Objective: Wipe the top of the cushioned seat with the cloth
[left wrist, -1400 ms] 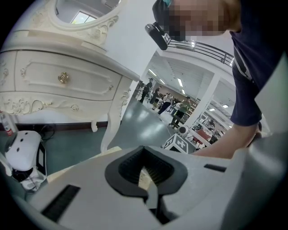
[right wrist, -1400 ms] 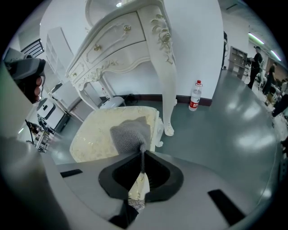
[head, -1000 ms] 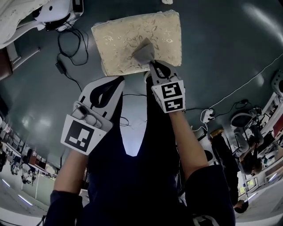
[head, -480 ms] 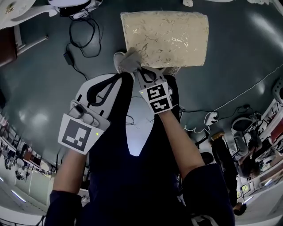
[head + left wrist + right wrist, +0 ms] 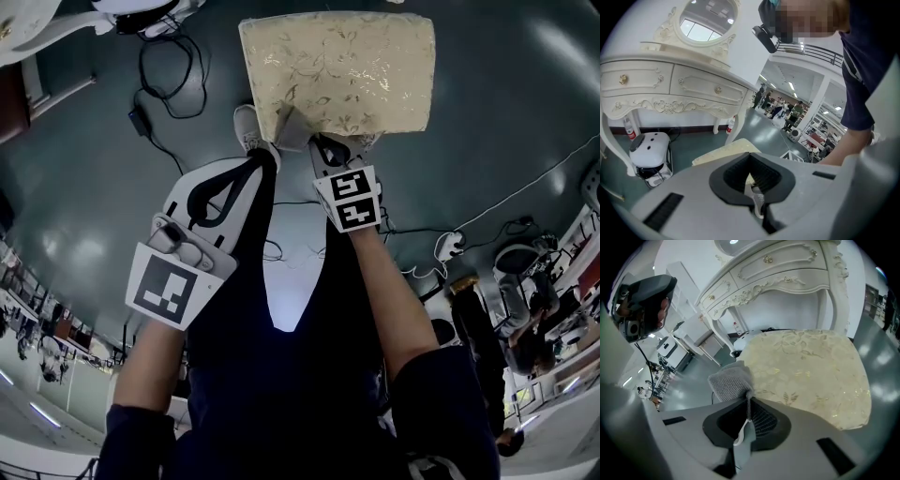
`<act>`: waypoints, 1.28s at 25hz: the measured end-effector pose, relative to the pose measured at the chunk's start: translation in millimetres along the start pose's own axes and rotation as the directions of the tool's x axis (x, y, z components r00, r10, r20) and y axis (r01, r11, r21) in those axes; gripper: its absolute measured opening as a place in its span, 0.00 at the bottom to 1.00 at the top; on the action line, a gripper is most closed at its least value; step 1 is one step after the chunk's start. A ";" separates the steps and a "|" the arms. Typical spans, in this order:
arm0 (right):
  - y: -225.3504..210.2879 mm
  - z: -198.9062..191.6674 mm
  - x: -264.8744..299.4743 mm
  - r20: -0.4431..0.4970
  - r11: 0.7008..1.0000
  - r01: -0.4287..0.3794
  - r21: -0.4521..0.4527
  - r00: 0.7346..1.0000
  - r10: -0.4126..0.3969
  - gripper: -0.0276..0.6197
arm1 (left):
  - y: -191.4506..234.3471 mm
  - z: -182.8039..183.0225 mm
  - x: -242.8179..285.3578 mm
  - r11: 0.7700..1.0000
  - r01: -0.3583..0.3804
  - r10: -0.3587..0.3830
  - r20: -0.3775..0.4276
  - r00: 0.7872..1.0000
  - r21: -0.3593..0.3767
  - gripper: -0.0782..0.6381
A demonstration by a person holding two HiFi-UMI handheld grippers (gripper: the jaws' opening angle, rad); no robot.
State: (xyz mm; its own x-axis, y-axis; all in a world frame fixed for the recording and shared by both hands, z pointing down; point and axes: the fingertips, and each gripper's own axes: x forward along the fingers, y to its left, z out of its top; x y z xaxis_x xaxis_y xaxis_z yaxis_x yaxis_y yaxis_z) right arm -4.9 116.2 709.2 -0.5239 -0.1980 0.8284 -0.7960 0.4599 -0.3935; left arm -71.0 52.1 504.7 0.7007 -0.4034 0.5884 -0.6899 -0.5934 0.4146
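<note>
The right gripper [image 5: 749,401] has its two jaws closed tight on a grey knitted cloth [image 5: 730,379]. The cloth's bunched end stands out ahead of the tips, and a loose tail hangs back through the dark opening behind them. In the head view the cloth sits at the near edge of the cream, gold-flowered cushioned seat [image 5: 342,66], close to its near left corner, and touches the fabric there. Whether it lies flat on the top or only against the rim is hard to tell from either view. The seat is a rounded square pad filling the upper middle of the head view, with the dark grey-green glossy floor [image 5: 487,122] around it.

The left gripper [image 5: 265,161] is held just beside the right one, on its left. Its tips are near the seat's near left corner and just beside the cloth. Its own view shows the jaws together with nothing between them, and the pale seat edge lies beyond them.

A white shoe [image 5: 246,124] stands on the floor just left of the cloth. A black cable [image 5: 161,82] loops over the floor farther left. Behind the seat stands a white carved dressing table [image 5: 670,89] with gold knobs and an oval mirror [image 5: 707,18], and a white rounded machine [image 5: 649,151] rests on the floor under it
</note>
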 end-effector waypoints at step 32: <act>-220.2 -47.5 -124.2 0.055 0.956 0.182 0.232 0.978 -0.199 0.10 | -125.1 57.2 165.8 0.983 0.165 -0.159 -0.085 0.984 0.074 0.12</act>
State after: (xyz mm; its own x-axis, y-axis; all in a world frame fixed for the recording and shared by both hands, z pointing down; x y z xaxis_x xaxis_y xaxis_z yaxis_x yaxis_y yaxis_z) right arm 249.9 80.6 711.9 -0.3707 -0.3330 0.8670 -0.9261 0.2032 -0.3179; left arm 141.9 19.6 510.7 0.7835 -0.2433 0.5718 -0.5492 -0.7018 0.4538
